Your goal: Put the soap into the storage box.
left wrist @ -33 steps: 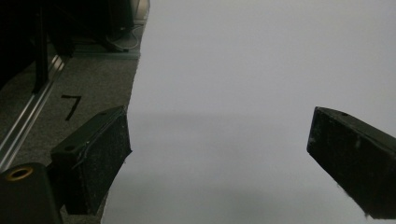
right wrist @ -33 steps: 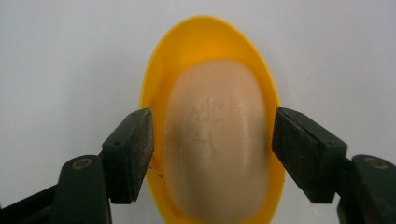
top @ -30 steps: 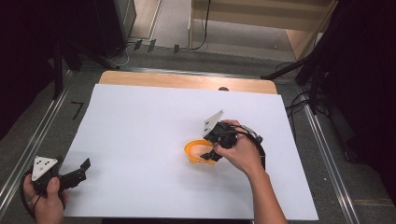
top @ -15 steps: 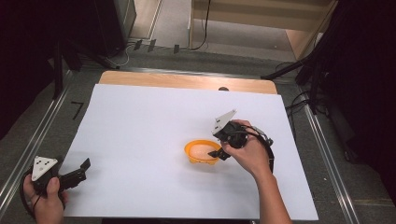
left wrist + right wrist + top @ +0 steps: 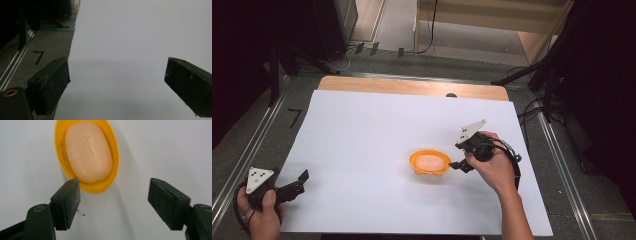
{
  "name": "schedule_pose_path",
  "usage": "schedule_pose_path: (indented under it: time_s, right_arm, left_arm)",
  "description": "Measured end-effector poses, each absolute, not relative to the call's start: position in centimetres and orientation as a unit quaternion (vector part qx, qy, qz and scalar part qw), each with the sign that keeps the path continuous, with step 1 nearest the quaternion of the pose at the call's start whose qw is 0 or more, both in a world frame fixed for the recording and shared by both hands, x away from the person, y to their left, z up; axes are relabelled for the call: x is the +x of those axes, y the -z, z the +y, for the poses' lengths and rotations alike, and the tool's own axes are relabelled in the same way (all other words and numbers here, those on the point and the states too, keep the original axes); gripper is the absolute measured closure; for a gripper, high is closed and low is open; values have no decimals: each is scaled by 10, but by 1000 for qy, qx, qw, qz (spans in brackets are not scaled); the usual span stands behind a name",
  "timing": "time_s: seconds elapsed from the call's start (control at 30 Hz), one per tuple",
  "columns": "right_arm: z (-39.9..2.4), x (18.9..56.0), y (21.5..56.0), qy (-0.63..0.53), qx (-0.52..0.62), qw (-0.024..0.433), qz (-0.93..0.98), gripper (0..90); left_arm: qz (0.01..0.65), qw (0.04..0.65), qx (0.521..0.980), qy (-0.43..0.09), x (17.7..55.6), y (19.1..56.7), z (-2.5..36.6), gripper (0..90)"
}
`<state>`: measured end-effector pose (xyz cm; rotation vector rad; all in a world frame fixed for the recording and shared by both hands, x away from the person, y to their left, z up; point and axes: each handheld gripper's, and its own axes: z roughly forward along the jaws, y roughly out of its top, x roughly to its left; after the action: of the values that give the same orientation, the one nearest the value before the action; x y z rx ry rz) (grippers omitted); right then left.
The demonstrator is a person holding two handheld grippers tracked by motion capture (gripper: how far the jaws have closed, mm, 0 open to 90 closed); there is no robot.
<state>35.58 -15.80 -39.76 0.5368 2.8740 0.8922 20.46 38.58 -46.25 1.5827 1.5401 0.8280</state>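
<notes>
A yellow oval soap dish with a peach bar of soap in it rests on the white sheet, right of centre. My right gripper sits just to its right, jaws pointing at it. In the right gripper view the dish and soap lie ahead and to the left, the dish's near rim beside the left jaw's tip. That gripper is open with bare sheet between its jaws. My left gripper is at the sheet's near left corner, open over bare sheet.
A strip of wooden tabletop shows beyond the sheet's far edge. Metal rails run along the left and right sides over grey carpet. A black "7" mark lies on the carpet off the sheet's left edge.
My right gripper has drawn back to the right, off the dish's rim. The dish with its soap stays in place. My left gripper has not moved.
</notes>
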Motion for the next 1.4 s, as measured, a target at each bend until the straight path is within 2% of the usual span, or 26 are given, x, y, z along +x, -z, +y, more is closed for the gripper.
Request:
schedule_pose_path:
  time_s: [0.8,1.4]
  right_arm:
    - [-220,335,428,-300,246,47,920,241]
    - [-279,299,455,-338,314,84,883,136]
  left_arm:
    - [603,380,621,-326,204,462,386,66]
    - [601,380,621,-328,204,462,385,68]
